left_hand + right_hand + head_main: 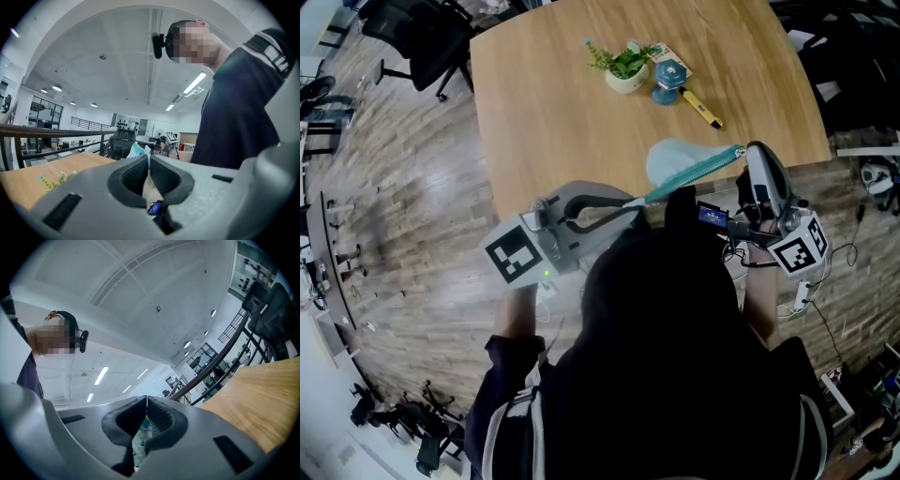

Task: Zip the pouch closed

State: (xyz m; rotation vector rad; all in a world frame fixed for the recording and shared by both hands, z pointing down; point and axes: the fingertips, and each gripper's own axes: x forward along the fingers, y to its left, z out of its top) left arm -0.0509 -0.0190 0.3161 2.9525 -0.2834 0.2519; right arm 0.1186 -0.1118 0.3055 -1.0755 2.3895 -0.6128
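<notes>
A pale blue pouch (680, 161) with a teal zipper (698, 172) hangs stretched above the near edge of the wooden table (553, 103). My left gripper (636, 202) is shut on the pouch's left end, and its fabric (136, 150) peeks past the closed left gripper (149, 160). My right gripper (744, 152) is shut at the zipper's right end, where the pull sits. In the right gripper view the right gripper (146, 401) has its jaws pressed together, with a bit of teal (144, 425) behind them. The person's head hides the pouch's lower part.
At the table's far side stand a small potted plant (625, 67), a blue round object (667, 81) and a yellow marker (704, 109). An office chair (422, 36) stands on the wood floor at left. Cables and gear (853, 253) lie at right.
</notes>
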